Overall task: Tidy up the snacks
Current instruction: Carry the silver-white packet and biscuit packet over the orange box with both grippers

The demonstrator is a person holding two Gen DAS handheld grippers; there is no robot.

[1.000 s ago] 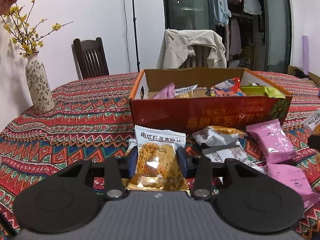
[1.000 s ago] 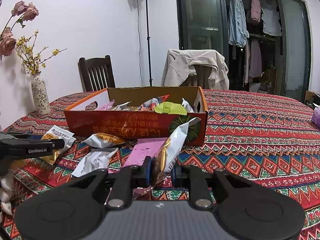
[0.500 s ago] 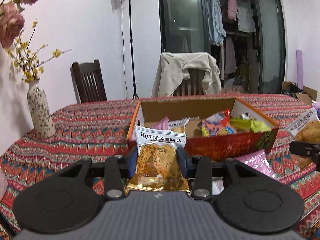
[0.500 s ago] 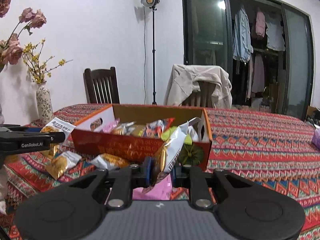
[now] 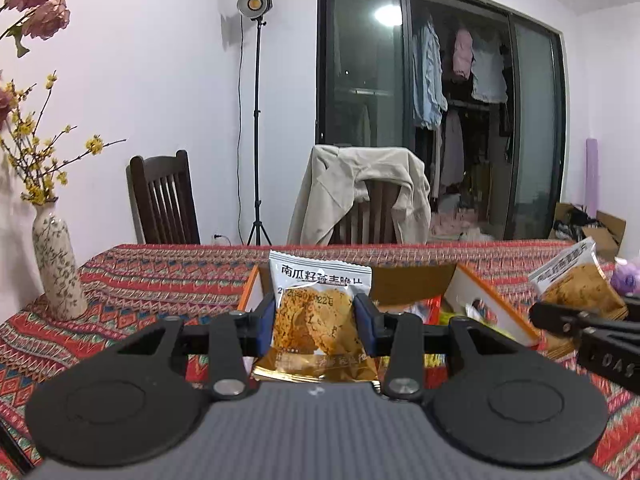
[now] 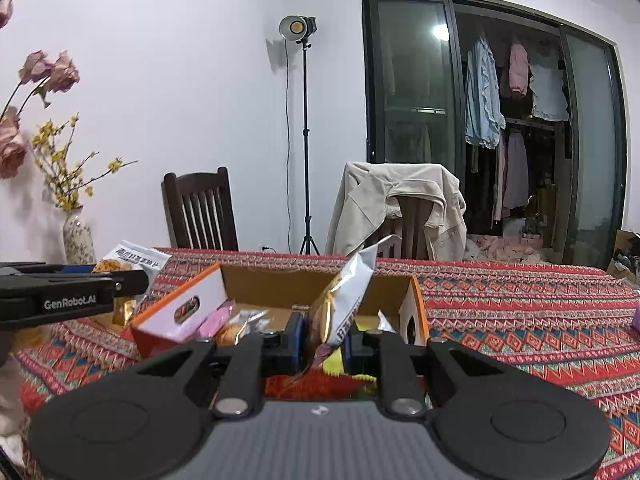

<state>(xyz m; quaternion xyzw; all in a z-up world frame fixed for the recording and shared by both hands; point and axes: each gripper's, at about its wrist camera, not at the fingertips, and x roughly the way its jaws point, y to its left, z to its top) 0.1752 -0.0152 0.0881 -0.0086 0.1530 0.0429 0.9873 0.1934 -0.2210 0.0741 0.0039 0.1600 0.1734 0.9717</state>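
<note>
At the far left we see a patterned vase [image 5: 56,268] standing on the table [image 5: 132,280], which wears a red zigzag cloth. Our left gripper [image 5: 316,322] has its fingers [image 5: 267,322] clamped on the two side edges of a cracker packet [image 5: 318,312], held upright and face-on above the near wall of the orange cardboard box [image 5: 486,300]. Further right, our right gripper [image 6: 325,338] pinches a second snack packet [image 6: 348,296] edge-on, its fingers [image 6: 295,340] drawn nearly together on the foil, over the open box [image 6: 418,304], where pink and yellow packets lie inside.
</note>
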